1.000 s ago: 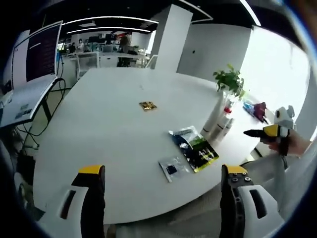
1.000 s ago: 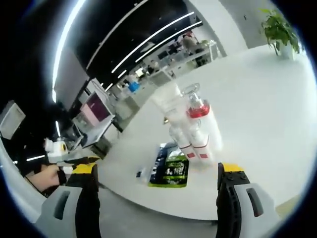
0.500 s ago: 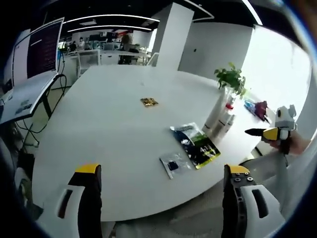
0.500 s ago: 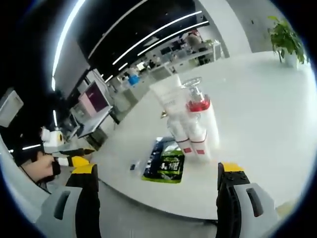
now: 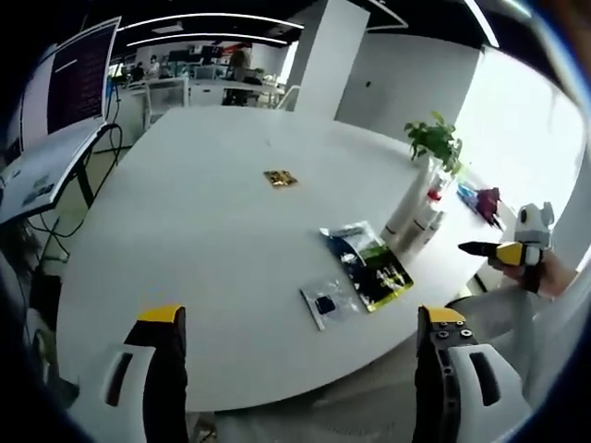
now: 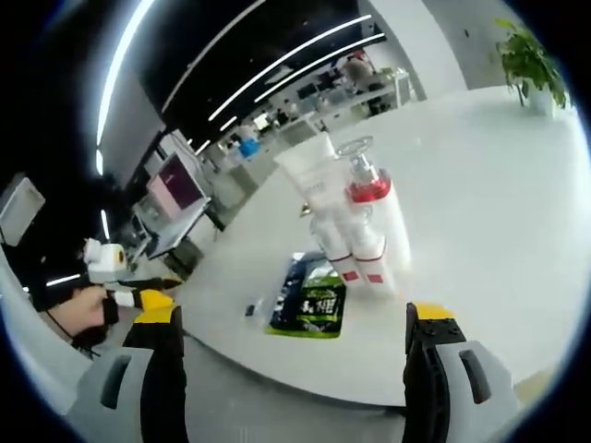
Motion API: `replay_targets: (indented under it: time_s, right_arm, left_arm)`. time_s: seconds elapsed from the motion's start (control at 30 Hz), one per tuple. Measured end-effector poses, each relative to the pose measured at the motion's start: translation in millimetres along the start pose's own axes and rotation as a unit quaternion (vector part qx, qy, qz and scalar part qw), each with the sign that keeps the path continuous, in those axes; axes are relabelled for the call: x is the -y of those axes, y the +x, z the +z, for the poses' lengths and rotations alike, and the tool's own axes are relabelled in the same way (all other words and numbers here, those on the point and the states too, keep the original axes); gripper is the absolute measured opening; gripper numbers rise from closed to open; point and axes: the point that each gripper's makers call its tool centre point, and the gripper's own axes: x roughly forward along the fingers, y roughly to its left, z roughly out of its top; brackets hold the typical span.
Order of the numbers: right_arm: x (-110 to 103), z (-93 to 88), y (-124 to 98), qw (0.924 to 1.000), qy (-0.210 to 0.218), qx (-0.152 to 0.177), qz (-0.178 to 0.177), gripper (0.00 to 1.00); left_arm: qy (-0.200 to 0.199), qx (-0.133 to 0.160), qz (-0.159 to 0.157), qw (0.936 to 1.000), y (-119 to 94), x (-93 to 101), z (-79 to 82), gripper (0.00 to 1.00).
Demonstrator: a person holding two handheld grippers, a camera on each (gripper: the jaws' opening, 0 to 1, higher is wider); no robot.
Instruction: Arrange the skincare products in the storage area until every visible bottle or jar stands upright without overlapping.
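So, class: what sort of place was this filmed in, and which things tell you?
Probably an open-plan office: a large white table, rows of desks under strip ceiling lights, and a monitor.

- The left tongs have two broad jaws moulded in pale grey-white plastic, each faced on its inner side with a black strip.
- Each jaw tip carries a small yellow cap.
- A dark elongated slot is cut into the outer face of each jaw.
- The right tongs are built the same: grey-white shells, black inner pads, yellow tip caps, one dark slot per jaw.
- In the left gripper view the right tongs at the right edge show a black pointed jaw with a yellow band and a white body behind it.
- A hand grips them there.
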Motion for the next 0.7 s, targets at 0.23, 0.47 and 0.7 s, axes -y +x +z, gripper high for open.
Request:
replay_targets:
  time_s: [0.23,0.47,0.7]
  right_arm:
    - [2,-0.5,0,1.0000,0.010,-0.002,-0.001,0.98]
    - [-3,-4.9,0,0.9998,0.012,-0.016,0.001,0.98]
    - [0,-7.3,-1,0.9996,0.018,-0.022,-0.005,0.98]
  left_arm:
    - [0.009,-0.014,-0.009,0.9998,18,10.3,6.9,0.98]
    - [0.012,-0.019,-0.018,0.9996,38,11.6,26.5,0.96]
    - [0.030,-0.028,-0.022,0.9989,60,10.5,43.2,0.94]
